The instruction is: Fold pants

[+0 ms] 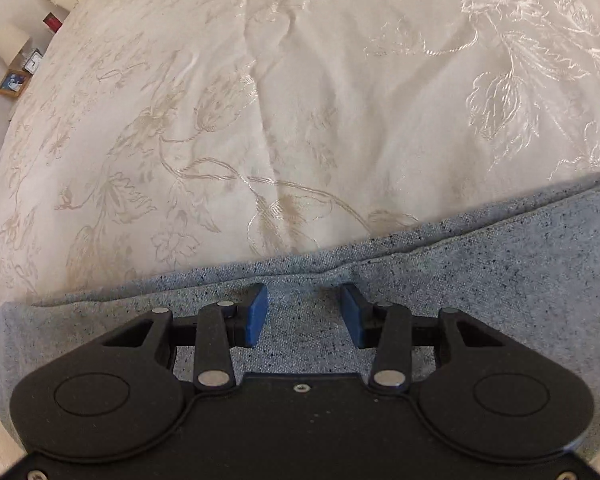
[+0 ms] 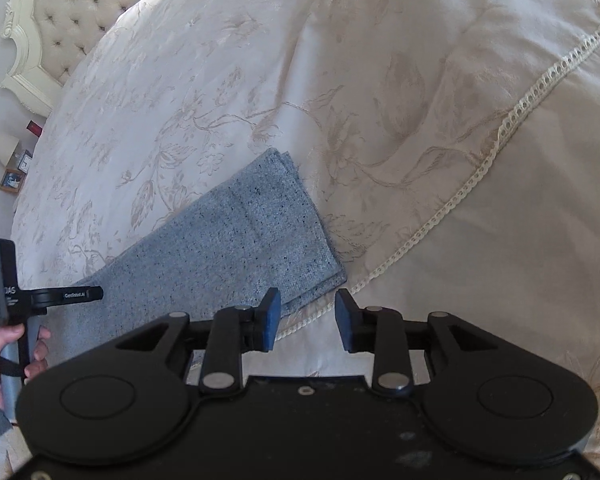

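At the far left, seen from the right wrist, a bare hand (image 2: 4, 360) holds the handle of the left gripper (image 1: 304, 312), a black two-finger tool with blue pads; its own camera shows it low over the speckled blue-grey woven pants (image 1: 480, 280), its jaws standing moderately apart with nothing between them, the cloth lying just under the tips. The pants lie flat on the cream floral-embroidered bedspread (image 1: 260, 100), already doubled lengthwise by the look of the layered hems at the far end (image 2: 276, 160), stretching away toward the tufted cream headboard (image 2: 80, 12). Further right, the right gripper (image 2: 306, 316) hangs at the near edge of the garment, one pad over the cloth and the other over the bedspread beside its lace trim (image 2: 460, 196); its jaws are likewise parted and hold nothing. The likely risk is a shallow pinch: catching only the top layer would peel the stacked legs apart when lifted. The right jaws straddle the edge, so they could also nip bedspread or lace with the fabric and drag the bedding along.
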Available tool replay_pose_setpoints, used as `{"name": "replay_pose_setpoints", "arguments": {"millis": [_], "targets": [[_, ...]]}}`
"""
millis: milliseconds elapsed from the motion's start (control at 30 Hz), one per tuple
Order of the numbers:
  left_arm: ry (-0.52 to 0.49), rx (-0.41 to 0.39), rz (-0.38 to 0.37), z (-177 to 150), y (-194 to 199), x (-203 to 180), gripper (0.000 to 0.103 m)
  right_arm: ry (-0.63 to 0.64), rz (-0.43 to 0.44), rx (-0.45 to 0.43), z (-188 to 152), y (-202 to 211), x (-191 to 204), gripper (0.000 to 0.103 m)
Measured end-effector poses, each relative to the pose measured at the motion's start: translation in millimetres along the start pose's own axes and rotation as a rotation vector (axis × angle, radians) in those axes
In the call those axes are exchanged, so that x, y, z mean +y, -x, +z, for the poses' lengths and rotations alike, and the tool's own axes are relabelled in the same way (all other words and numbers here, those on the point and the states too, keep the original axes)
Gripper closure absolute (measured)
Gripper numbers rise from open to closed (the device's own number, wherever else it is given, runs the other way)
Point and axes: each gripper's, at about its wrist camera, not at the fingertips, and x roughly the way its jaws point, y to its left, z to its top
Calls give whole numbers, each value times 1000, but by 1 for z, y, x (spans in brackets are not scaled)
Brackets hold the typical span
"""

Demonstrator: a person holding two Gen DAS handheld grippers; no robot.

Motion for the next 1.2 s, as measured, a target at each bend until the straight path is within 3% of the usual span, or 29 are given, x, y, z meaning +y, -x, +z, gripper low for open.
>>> {"name": "replay_pose_setpoints", "arguments": {"millis": [133, 300, 500, 633, 733, 800, 833, 867, 1000, 1200], "targets": [[-31, -25, 6, 1, 9, 0, 52, 6, 11, 2, 18, -10, -1, 69], [80, -53, -74, -13, 37, 25, 52, 2, 28, 45, 42, -39, -2, 68], [97, -49, -92, -53, 62, 36, 52, 19, 20, 175, 55, -92, -8, 67], [113, -12, -114, -74, 65, 39, 52, 44, 79, 188, 56, -99, -10, 57], [124, 7, -117, -84, 63, 41, 52, 39, 131, 217, 56, -101, -13, 57], [124, 11, -110, -89, 64, 43, 52, 28, 139, 227, 55, -100, -13, 64], [123, 10, -108, -87, 63, 43, 52, 21, 147, 218, 55, -97, -13, 83], [124, 7, -110, -86, 64, 43, 52, 6, 162, 209, 54, -94, -14, 91], [125, -17, -122, -76, 64, 43, 52, 45, 140, 131, 48, -69, 1, 91], [142, -46, -102, -34, 38, 39, 52, 92, 139, 65, 46, -36, 24, 91]]}}
